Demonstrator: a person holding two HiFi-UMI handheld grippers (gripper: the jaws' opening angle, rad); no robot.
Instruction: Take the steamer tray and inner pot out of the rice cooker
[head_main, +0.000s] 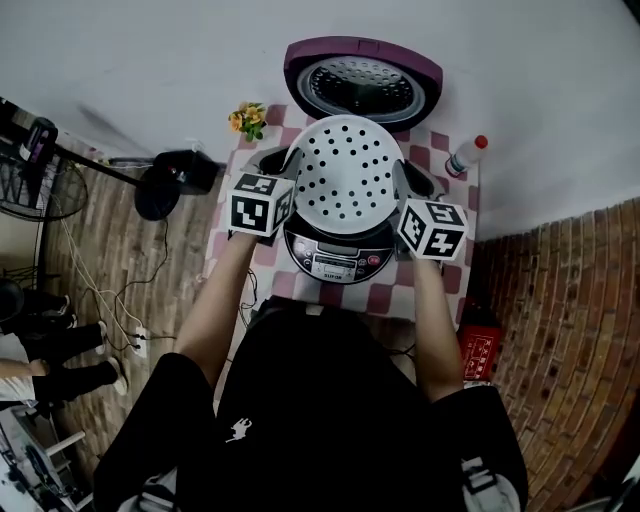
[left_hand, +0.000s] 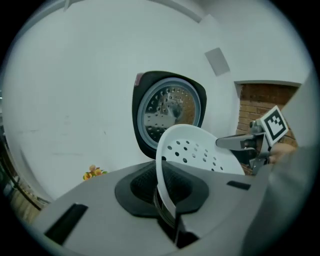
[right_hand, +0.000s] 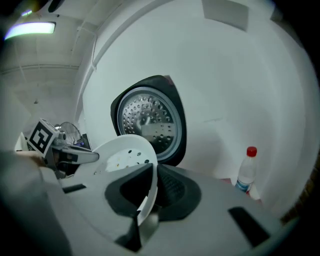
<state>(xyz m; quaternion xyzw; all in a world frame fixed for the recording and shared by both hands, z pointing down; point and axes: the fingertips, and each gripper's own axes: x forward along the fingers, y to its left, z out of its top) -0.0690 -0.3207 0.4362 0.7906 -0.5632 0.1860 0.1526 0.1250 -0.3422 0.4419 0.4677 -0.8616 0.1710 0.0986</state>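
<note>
L gripper (left_hand: 167, 210) + R gripper (right_hand: 145, 210) both clamped on steamer tray (head_main: 347, 170) rim, over rice cooker (head_main: 335, 262). Thin-edge grip, so uneven lift cld tilt tray, slip out, drop back.

You hold the steamer tray (head_main: 348, 170), a white round dish dotted with holes, by its left and right rims, roughly level above the rice cooker (head_main: 335, 262). The cooker's purple lid (head_main: 362, 85) stands open behind it. The tray covers the opening, so the inner pot cannot be seen.
</note>
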